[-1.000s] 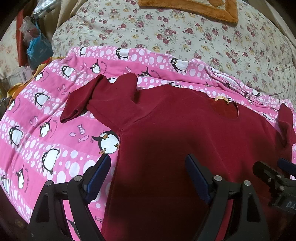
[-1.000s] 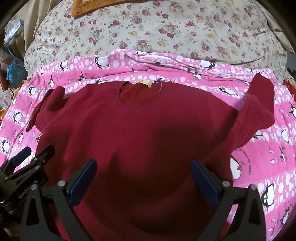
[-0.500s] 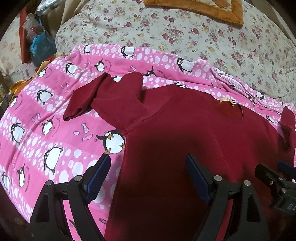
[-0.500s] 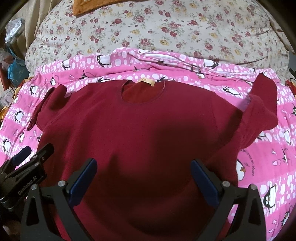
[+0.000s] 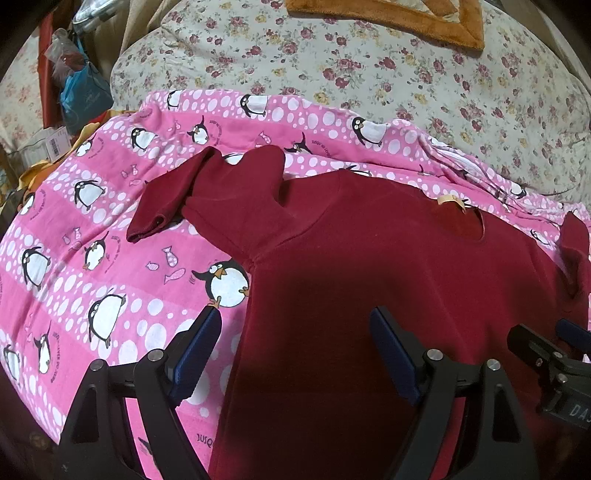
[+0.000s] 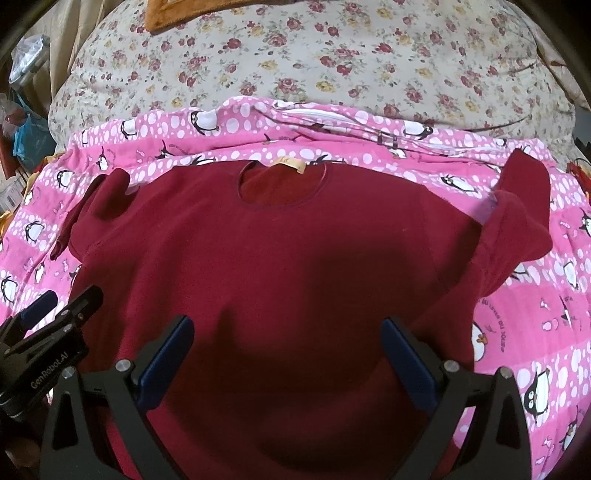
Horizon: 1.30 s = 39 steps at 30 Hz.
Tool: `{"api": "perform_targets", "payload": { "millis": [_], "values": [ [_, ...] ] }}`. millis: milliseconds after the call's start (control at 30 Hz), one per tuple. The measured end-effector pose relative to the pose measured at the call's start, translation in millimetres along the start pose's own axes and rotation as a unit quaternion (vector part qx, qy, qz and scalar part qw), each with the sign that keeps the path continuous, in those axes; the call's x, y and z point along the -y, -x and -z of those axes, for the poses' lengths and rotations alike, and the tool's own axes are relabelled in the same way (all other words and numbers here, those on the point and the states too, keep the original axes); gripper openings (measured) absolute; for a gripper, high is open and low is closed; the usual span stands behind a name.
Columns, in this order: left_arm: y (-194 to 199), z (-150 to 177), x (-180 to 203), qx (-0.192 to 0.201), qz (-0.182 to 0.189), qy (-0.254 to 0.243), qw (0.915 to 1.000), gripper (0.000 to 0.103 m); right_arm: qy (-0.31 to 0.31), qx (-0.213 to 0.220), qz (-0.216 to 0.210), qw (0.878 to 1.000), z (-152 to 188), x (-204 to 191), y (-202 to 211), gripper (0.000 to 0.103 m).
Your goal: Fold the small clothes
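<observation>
A small dark red shirt [image 5: 369, 266] [image 6: 280, 258] lies flat, neck hole away from me, on a pink penguin-print cloth [image 5: 92, 236] [image 6: 535, 314]. Its left sleeve [image 5: 207, 195] is crumpled and folded back; its right sleeve [image 6: 517, 221] is bunched upward. My left gripper [image 5: 295, 332] hovers open over the shirt's left edge, one blue pad over the pink cloth, nothing between the jaws. Above the shirt's lower middle, my right gripper [image 6: 288, 339] stands open and holds nothing. Each gripper shows at the edge of the other's view.
A floral bedcover [image 5: 369, 74] [image 6: 295, 55] lies beyond the pink cloth, with an orange mat [image 5: 388, 18] at the far edge. Bags and clutter [image 5: 81, 88] crowd the far left side.
The left wrist view shifts slightly, the shirt sitting a little lower and to the right in frame. Both grippers stay open and the shirt has not moved.
</observation>
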<state>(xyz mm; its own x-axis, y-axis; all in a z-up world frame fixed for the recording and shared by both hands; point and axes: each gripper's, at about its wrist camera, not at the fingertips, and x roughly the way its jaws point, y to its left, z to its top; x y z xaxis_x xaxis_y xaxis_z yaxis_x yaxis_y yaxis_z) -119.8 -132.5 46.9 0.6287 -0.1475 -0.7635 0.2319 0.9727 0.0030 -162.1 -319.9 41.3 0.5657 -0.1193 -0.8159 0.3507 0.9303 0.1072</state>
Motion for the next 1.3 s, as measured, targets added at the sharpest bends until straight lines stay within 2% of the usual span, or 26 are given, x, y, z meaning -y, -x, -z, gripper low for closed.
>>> {"api": "perform_targets", "payload": {
  "millis": [1033,1300],
  "values": [
    [-3,1,-6,-0.007,-0.007,0.009,0.9999,0.065,0.009,0.005,-0.007,1.0,2,-6,2,0.102],
    [-1,-6,-28,-0.011,-0.022,0.044,0.9987,0.063,0.014,0.0,-0.011,1.0,3,-9,2,0.102]
  ]
}}
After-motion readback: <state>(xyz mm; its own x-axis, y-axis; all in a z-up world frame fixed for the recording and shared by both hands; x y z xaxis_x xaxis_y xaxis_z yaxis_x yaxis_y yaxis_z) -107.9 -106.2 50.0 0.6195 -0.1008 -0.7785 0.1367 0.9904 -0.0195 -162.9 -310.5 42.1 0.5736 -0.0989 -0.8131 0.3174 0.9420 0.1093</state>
